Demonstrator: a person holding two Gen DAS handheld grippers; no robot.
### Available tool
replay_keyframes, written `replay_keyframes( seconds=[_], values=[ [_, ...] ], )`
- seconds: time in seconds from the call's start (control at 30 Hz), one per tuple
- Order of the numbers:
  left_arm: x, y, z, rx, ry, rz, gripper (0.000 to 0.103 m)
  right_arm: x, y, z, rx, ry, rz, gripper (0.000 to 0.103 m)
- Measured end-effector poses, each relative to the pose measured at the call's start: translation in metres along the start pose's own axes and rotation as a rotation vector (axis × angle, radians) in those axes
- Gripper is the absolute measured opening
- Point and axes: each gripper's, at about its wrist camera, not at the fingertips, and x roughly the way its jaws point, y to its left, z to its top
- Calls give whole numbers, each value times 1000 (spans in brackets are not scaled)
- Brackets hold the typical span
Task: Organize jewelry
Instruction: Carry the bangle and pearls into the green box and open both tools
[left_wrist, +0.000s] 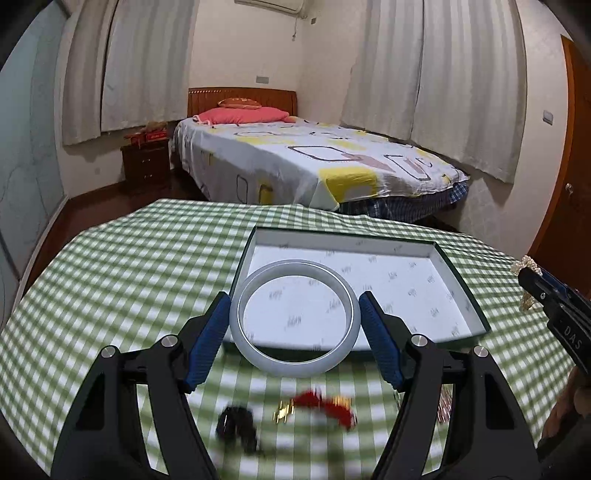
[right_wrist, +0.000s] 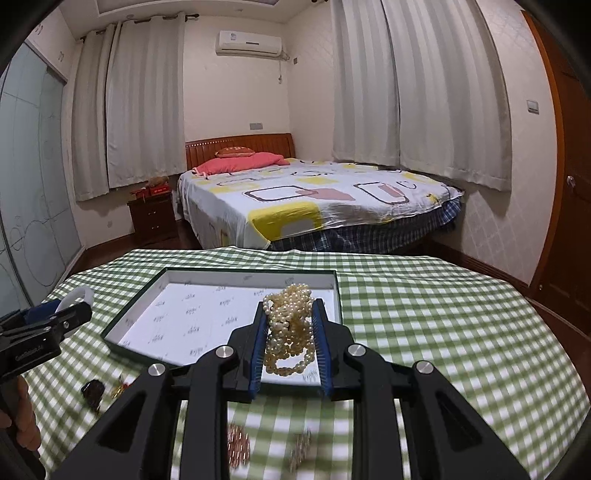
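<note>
Carrying jewelry above the tray (left_wrist: 461, 291): left gripper (left_wrist: 294, 317) pinches the bangle (left_wrist: 295, 363) by its rim, which may slip; right gripper (right_wrist: 290, 332) clamps bunched pearls (right_wrist: 290, 325); dangling loops could snag the tray wall.

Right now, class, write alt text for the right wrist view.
The right claw is shut on a bunch of pearl strands, held over the near edge of an open white-lined box on a green checked tablecloth. A bed stands behind.

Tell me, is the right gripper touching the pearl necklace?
Touching. The right wrist view shows the right gripper with both blue pads pressed against the bunched pearl necklace, holding it above the open box.
</note>
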Motion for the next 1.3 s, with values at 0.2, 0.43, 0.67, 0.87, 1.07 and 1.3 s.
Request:
replay_keyframes(
  seconds=[0.2,0.43,0.67,0.87,1.07,1.3],
  values=[
    [57,-10,4,23,68,5,69,44,-5,-6,6,81,10,25],
    [112,-7,-8,27,201,28,69,84,-10,-19,-1,204,16,25],
    [135,-4,-18,25,285,29,69,102,-11,-29,-6,294,24,25],
    [144,-6,-21,47,307,60,69,111,-14,-32,-6,356,23,25],
    [146,-7,-20,56,313,61,70,114,-14,-34,-6,381,24,26],
    [148,-7,-21,64,322,48,76,113,-12,-33,-19,376,28,44]
  ],
)
